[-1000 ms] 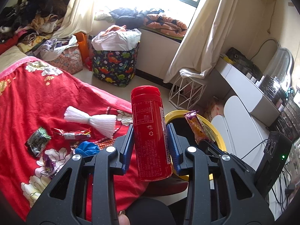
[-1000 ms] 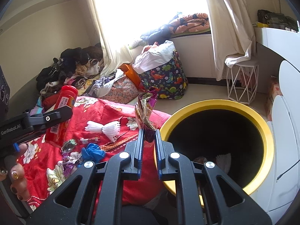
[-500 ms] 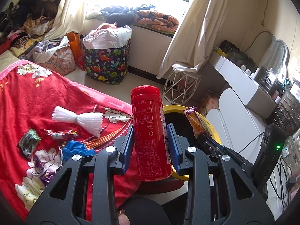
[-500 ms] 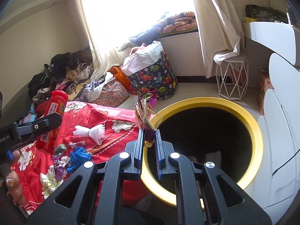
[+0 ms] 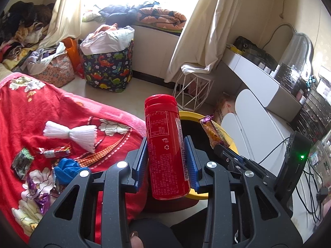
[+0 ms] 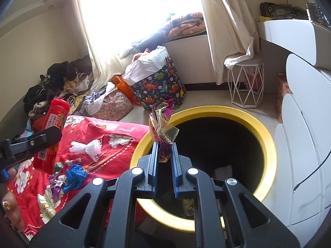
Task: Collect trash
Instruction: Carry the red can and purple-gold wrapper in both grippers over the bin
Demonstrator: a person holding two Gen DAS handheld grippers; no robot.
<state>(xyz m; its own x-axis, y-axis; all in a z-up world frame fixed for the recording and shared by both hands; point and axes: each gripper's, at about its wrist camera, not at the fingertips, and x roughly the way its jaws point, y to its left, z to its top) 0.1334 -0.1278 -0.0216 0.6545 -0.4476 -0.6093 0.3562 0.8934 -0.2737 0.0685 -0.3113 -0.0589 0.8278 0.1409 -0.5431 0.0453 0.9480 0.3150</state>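
Your left gripper [image 5: 166, 161] is clamped on a red canister [image 5: 165, 150], its blue pads pressed against both sides; the canister stands nearly upright, red cap on top, printed label facing you. In the right wrist view the same canister [image 6: 51, 136] shows at the left edge, held above the bed.

Your right gripper [image 6: 164, 159] pinches a crumpled snack wrapper [image 6: 162, 128], purple and gold foil, which sticks up from between the closed pads. It sits over the near-left part of the rim of the yellow-rimmed trash bin [image 6: 266, 144], whose dark inside holds a few pale scraps at the bottom.

The bed beside the bin is covered by a red floral blanket [image 5: 31, 111]. On it lie a white frilled paper piece [image 5: 71, 133] tied at its middle, a small red wrapper [image 5: 54, 150], a dark green wrapper [image 5: 21, 162], a crumpled blue glove [image 5: 67, 166] and some purple foil wrappers [image 5: 40, 198], all close together near the blanket's front edge.

Beyond the bed, a dinosaur-print basket [image 5: 107, 70] heaped with pale cloth stands on the pale floor beside a floral bag [image 5: 58, 70]. Cream curtains [image 5: 206, 31] frame a bright window, with a white wire stool [image 6: 246, 84] under the right-hand one. White rounded cabinets [image 6: 306, 144] stand to the bin's right.
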